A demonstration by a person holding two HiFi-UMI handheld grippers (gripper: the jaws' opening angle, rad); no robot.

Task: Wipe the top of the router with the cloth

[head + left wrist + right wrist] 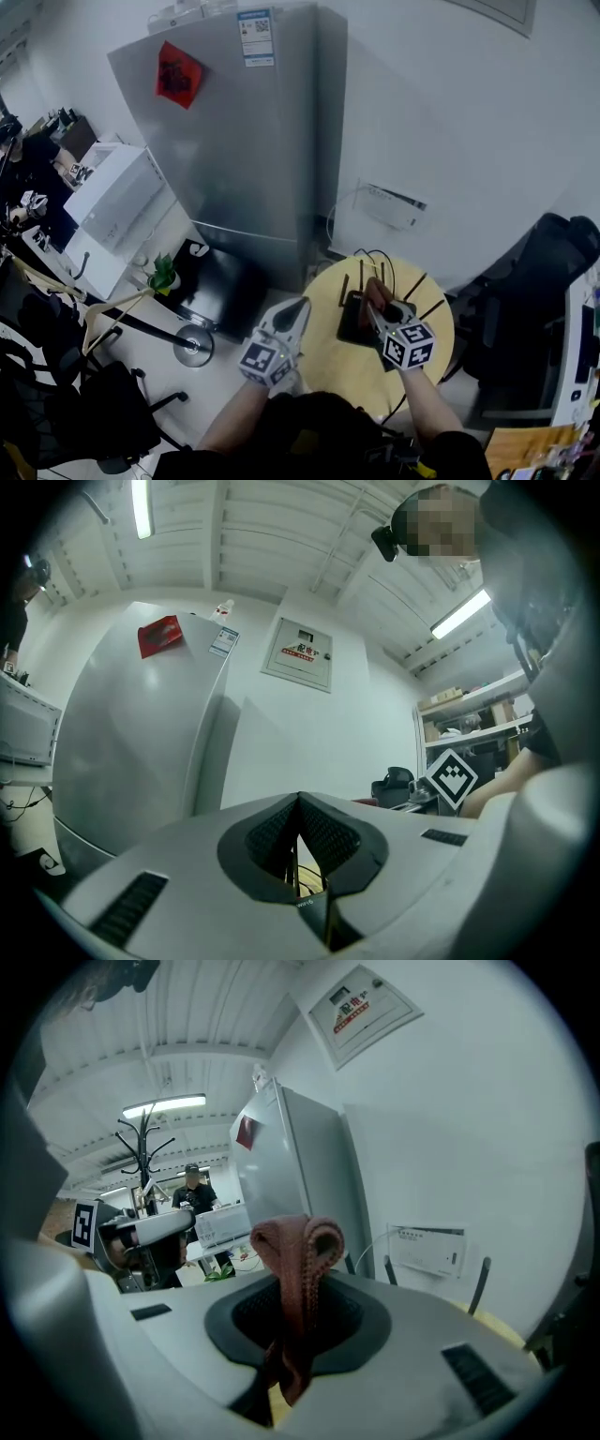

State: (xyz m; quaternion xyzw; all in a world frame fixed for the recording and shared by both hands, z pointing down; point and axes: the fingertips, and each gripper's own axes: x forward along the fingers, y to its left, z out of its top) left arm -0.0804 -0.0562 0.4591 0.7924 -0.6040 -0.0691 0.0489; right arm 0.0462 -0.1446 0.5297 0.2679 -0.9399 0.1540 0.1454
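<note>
Right tongs (379, 302) clamp the red cloth (298, 1260) above the router (351, 323) on the round counter (328, 361). Left tongs (300, 307) closed, empty, beside the router. Likely the wiping step; next, press the cloth down and sweep it across the router's top.

Router (354, 317) apparently on table (319, 349), before fridge (246, 141)

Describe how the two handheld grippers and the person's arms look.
The left gripper and right gripper have pale grey, tapering shells with black ribbed jaws and slotted vents. Each carries a cube of black-and-white square markers. The forearms are unsleeved.
</note>
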